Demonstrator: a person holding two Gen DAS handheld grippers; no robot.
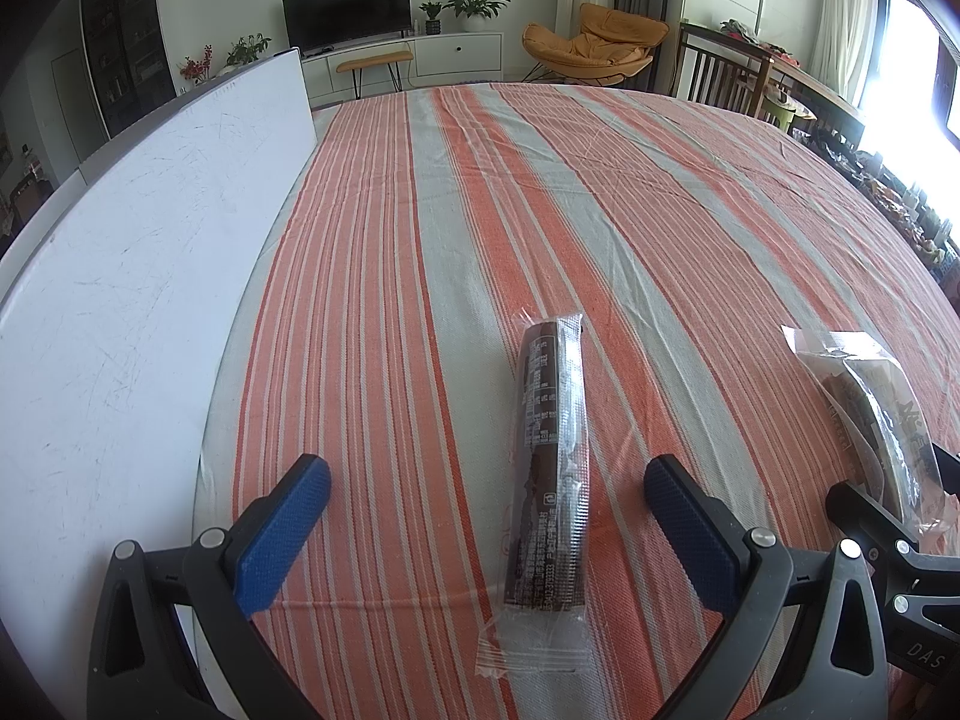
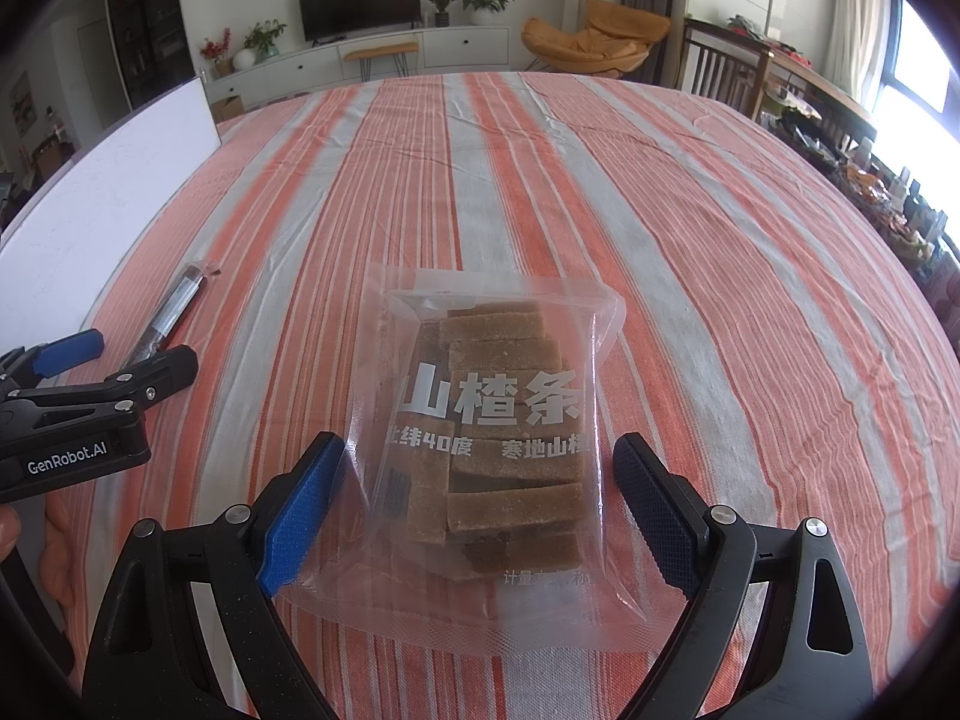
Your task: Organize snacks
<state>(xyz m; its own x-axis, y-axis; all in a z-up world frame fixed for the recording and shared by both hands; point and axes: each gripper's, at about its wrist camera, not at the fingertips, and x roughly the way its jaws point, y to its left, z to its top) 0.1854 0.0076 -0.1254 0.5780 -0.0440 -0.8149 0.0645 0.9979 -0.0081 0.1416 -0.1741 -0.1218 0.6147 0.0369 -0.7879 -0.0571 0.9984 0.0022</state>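
Two snacks show, neither yet gathered, so the sorting looks barely begun. One clear plastic bag of brown hawthorn strips (image 2: 498,438) lies at lower centre between the wide-open jaws of the right gripper (image 2: 480,504), ungripped. One dark chocolate-brown wrapped bar (image 1: 549,480) lies likewise between the open left gripper (image 1: 486,504). Beneath, the orange-and-grey striped tablecloth (image 1: 480,192); upper left, one white board (image 1: 120,252).

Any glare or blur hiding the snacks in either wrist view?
Left wrist: window blown out at right, long dark-brown snack stick in clear wrapper sharp. Right wrist: clear bag of brown hawthorn strips readable, mild sheen; fisheye bends the striped tablecloth.
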